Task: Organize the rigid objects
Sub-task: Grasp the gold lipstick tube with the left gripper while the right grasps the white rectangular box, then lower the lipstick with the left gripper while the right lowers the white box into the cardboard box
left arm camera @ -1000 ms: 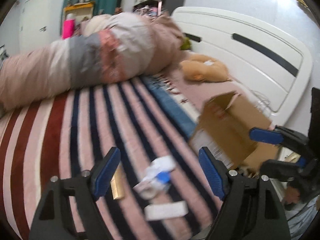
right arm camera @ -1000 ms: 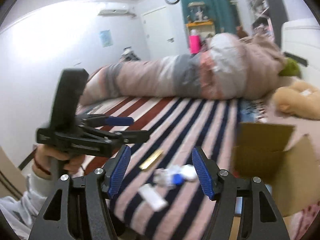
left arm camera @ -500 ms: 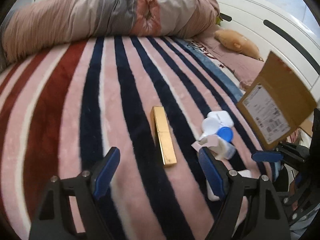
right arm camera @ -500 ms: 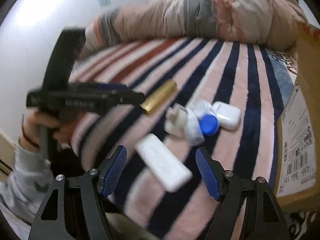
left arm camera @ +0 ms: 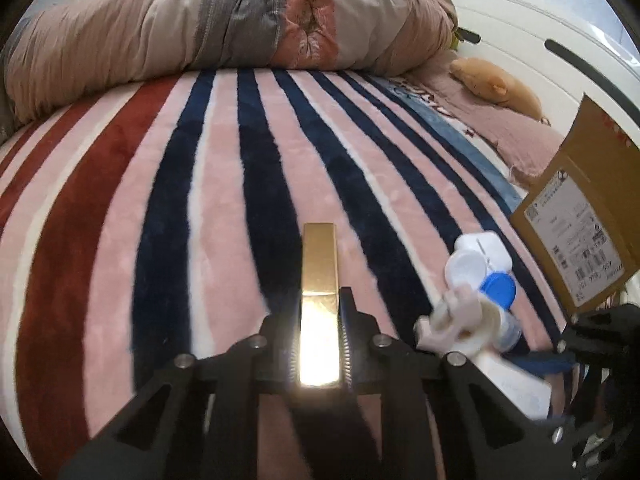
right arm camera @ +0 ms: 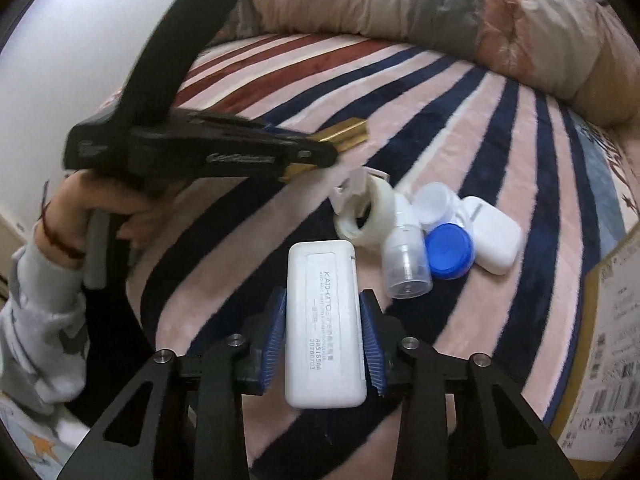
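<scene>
My left gripper (left arm camera: 319, 336) is shut on a long gold bar-shaped case (left arm camera: 319, 264) that lies on the striped blanket. It also shows in the right wrist view (right arm camera: 348, 136). My right gripper (right arm camera: 323, 328) is shut on a flat white rectangular case (right arm camera: 323, 320) with printed text. Beside it lies a heap of small items: a roll of clear tape (right arm camera: 366, 212), a clear plastic vial (right arm camera: 406, 256), a blue-lidded container (right arm camera: 450, 256) and a white earbud case (right arm camera: 494, 240).
An open cardboard box (left arm camera: 580, 232) stands at the bed's right edge. A rolled quilt (left arm camera: 224, 24) lies along the far side. A plush toy (left arm camera: 496, 84) rests by the white headboard (left arm camera: 560, 20).
Both grippers have dropped to the blanket and closed: the left around the gold case, the right around the white case. Both were open half a second ago.
</scene>
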### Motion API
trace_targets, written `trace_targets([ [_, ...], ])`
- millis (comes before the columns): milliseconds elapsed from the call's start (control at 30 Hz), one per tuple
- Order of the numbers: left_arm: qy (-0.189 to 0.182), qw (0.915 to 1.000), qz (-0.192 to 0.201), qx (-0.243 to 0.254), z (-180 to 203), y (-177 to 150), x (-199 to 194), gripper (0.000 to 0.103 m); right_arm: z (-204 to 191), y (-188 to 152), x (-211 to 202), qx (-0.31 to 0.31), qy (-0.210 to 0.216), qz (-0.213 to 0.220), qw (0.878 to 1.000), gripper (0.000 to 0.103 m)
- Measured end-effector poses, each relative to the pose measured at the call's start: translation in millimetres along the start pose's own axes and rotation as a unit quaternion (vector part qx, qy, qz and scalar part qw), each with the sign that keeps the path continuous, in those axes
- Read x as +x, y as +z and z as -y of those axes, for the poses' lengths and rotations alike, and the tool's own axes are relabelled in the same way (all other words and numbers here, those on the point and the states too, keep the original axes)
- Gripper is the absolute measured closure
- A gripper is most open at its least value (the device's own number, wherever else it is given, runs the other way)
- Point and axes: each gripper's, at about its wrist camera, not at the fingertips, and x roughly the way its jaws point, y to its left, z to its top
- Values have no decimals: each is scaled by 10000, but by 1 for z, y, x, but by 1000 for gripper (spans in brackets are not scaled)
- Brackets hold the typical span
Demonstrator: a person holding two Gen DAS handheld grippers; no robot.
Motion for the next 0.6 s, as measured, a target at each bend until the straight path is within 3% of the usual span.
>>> trace_targets([
  [200, 104, 9995, -266, 134, 2, -16, -20, 88, -1, -6, -8, 163, -144, -53, 9998, 71],
  [600, 462, 9989, -96, 33, 11, -18, -15, 88, -6, 0, -16, 254, -224, 170, 9993, 72],
])
